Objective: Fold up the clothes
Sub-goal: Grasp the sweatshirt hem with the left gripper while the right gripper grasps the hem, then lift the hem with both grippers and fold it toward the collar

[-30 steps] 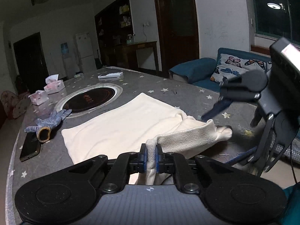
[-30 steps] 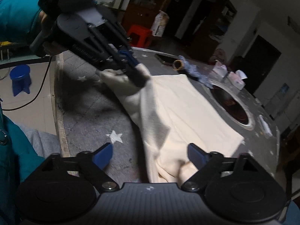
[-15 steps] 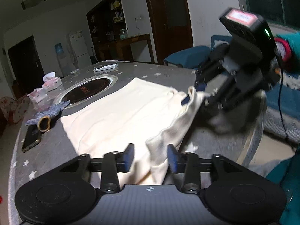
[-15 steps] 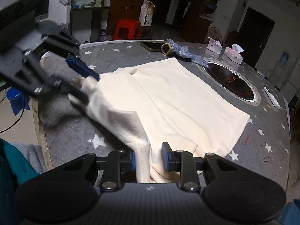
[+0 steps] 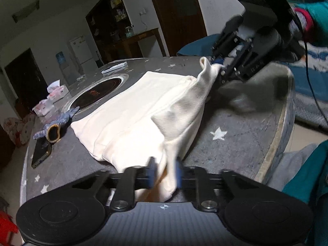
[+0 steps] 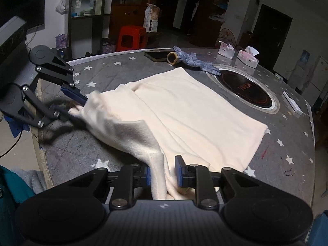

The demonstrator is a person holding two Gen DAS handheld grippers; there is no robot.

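Observation:
A cream garment (image 5: pixel 147 110) lies partly folded on the grey starred table (image 5: pixel 242 135); it also shows in the right wrist view (image 6: pixel 184 110). My left gripper (image 5: pixel 165 172) has its jaws partly apart around one corner of a raised fold of the garment. My right gripper (image 6: pixel 163 171) stands the same way, jaws partly apart with the other corner of that fold between them. Each gripper shows in the other's view, the right (image 5: pixel 219 65) and the left (image 6: pixel 79 104), at an end of the fold, which stretches between them near the table's near edge.
A round induction hob (image 6: pixel 246 90) is set in the table. A blue knitted glove (image 6: pixel 192 59), a phone (image 6: pixel 157 55) and two tissue boxes (image 6: pixel 237 53) lie beyond the garment. A white remote (image 6: pixel 292 102) lies at the far side. A blue sofa (image 5: pixel 307 94) stands past the table.
Both grippers have drawn the fold up and stretched it between them. The left jaws went from shut on cloth to partly apart. The right gripper came in from empty onto the other corner.

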